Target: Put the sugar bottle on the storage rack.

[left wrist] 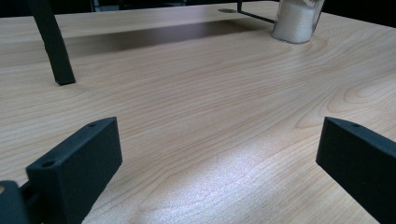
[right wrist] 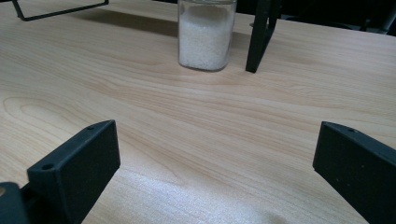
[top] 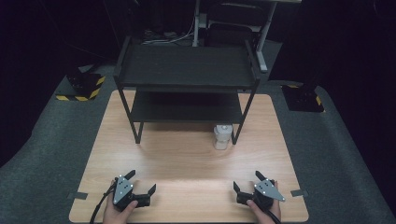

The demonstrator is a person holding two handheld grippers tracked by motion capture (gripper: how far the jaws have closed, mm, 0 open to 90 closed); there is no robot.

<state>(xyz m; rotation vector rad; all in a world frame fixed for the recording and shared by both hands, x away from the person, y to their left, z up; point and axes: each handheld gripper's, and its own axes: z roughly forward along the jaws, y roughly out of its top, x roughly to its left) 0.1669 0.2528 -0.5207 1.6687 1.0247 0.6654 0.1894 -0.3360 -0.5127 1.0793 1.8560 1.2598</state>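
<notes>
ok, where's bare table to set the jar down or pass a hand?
Free: wide wood strip of the table between both open grippers, left gripper, right gripper, and the rack. Crowded: jar beside the rack's front right leg.

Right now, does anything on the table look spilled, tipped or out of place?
Nothing stands out. The jar of white grains stands upright beside the shelf leg, nothing spilled on the table. Both grippers are open and apart.
</notes>
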